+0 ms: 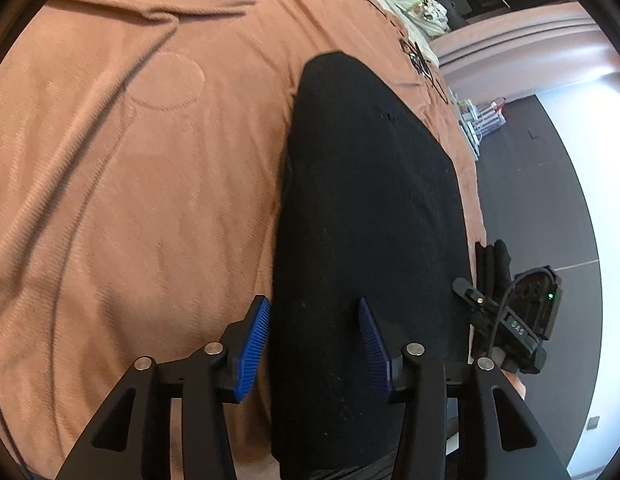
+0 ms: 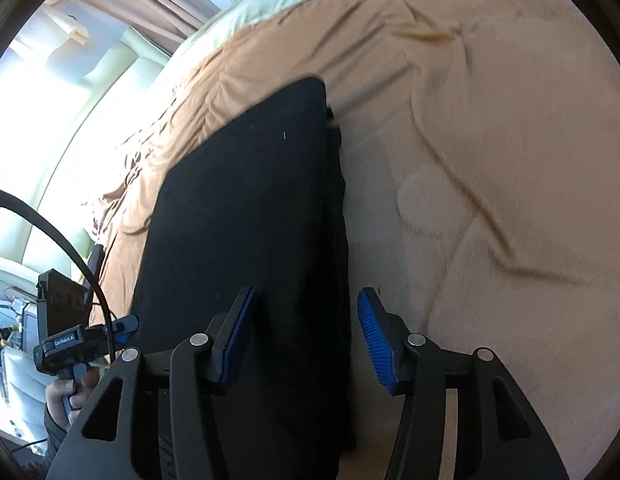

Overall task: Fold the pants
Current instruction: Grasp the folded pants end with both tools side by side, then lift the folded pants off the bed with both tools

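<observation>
- Pants (image 1: 366, 208) lay folded in a long black strip on your bed's orange blanket (image 1: 130, 160).
- Left gripper (image 1: 314, 344) and right gripper (image 2: 306, 336) stood open, each straddling 1 edge, gripping nothing.

Two close, downward views, shared pants (image 1: 366, 208)

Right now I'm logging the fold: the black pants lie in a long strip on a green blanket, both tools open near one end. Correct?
Not quite: the blanket is orange-brown, as both wrist views show. The black pants do lie in a long strip, with the left tool and right tool open near one end.
</observation>
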`<action>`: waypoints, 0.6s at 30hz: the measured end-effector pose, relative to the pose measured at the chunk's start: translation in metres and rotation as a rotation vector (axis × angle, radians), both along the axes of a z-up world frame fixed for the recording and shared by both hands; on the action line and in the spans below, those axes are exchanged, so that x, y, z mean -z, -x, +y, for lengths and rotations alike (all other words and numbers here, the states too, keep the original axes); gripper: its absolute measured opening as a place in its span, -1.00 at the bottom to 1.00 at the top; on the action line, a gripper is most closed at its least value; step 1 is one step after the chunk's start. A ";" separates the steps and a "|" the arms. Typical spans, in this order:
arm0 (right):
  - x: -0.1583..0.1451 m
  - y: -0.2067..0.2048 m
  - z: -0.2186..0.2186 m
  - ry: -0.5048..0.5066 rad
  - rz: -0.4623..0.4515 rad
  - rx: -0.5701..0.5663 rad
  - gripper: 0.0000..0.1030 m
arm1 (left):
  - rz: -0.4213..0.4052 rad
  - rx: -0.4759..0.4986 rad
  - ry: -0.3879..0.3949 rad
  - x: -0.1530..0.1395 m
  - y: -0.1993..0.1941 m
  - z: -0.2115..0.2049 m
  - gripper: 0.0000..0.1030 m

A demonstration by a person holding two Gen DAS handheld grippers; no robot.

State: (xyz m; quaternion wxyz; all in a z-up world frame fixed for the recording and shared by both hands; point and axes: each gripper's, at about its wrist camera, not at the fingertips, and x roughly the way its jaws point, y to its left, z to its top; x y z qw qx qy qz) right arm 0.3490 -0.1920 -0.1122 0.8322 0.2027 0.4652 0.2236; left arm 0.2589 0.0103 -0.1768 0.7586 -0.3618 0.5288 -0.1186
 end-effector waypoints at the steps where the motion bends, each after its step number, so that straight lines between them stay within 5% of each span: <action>1: 0.004 0.001 0.000 -0.022 0.013 -0.010 -0.02 | -0.001 0.002 -0.013 0.000 0.000 -0.002 -0.09; 9: 0.003 0.006 0.007 -0.030 0.015 -0.018 -0.15 | -0.018 -0.011 -0.039 -0.016 0.005 0.000 -0.46; 18: 0.001 0.022 0.016 -0.048 0.026 -0.037 -0.27 | -0.035 -0.009 -0.063 -0.033 0.028 0.011 -0.54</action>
